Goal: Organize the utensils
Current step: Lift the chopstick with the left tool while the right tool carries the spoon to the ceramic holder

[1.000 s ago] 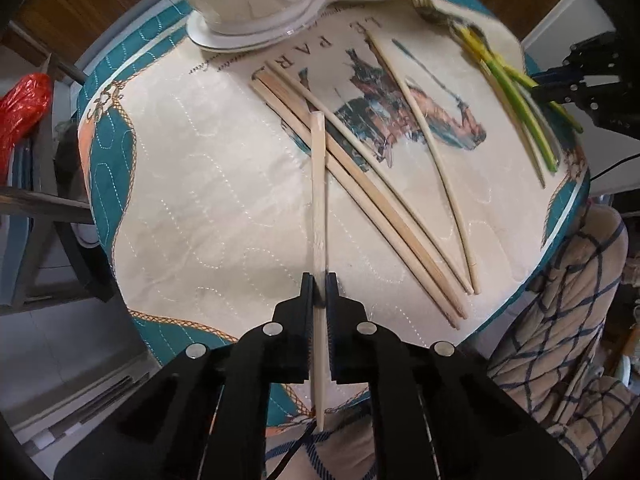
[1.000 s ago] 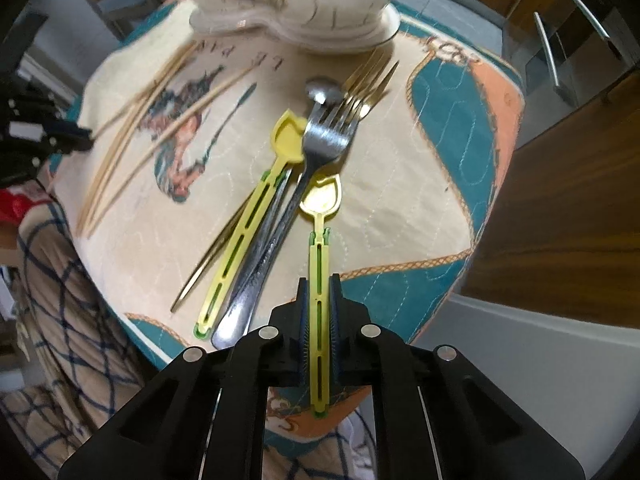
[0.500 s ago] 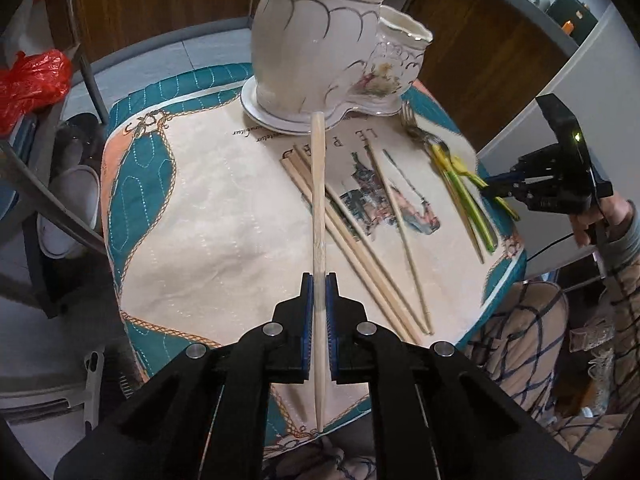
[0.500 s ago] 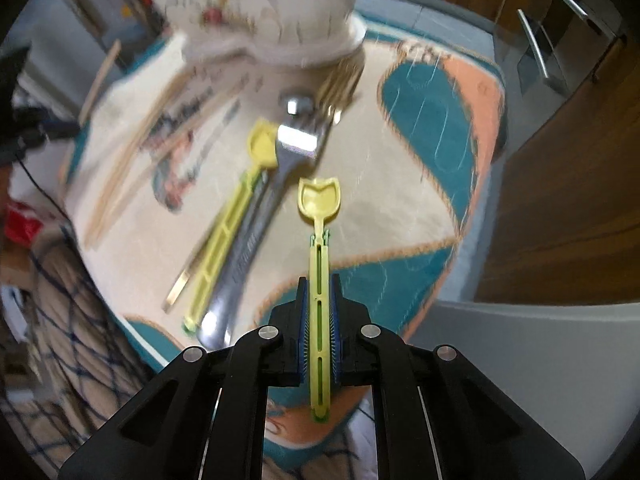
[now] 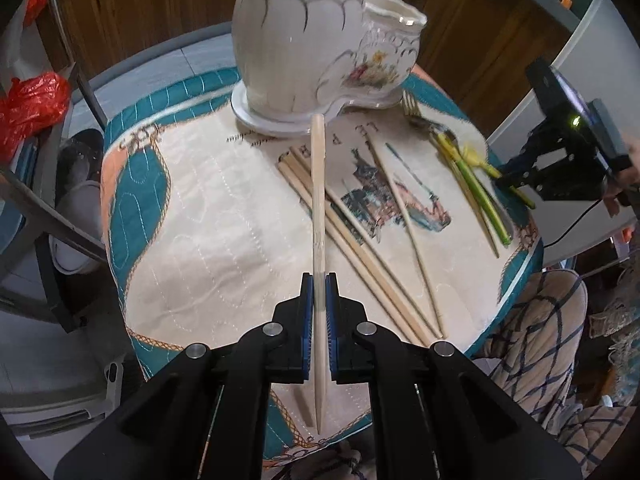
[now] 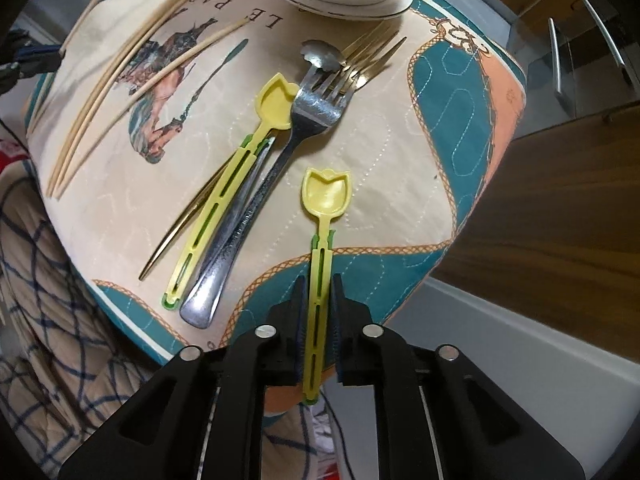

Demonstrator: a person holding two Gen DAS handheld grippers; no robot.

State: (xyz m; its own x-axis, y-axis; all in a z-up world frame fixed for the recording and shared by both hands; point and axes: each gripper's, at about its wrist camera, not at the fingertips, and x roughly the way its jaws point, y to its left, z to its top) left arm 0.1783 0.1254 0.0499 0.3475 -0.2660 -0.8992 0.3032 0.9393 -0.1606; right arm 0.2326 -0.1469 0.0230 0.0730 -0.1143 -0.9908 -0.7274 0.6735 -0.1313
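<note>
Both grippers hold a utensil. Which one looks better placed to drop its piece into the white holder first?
Left, probably. The left gripper holds a chopstick whose tip already points at the white holder. The right gripper holds a yellow spoon near the table edge, with forks lying between.

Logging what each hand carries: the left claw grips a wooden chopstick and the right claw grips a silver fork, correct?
Not quite. The right claw grips a yellow spoon, as the right wrist view shows; the silver fork lies on the cloth. The left claw does grip a wooden chopstick.
</note>
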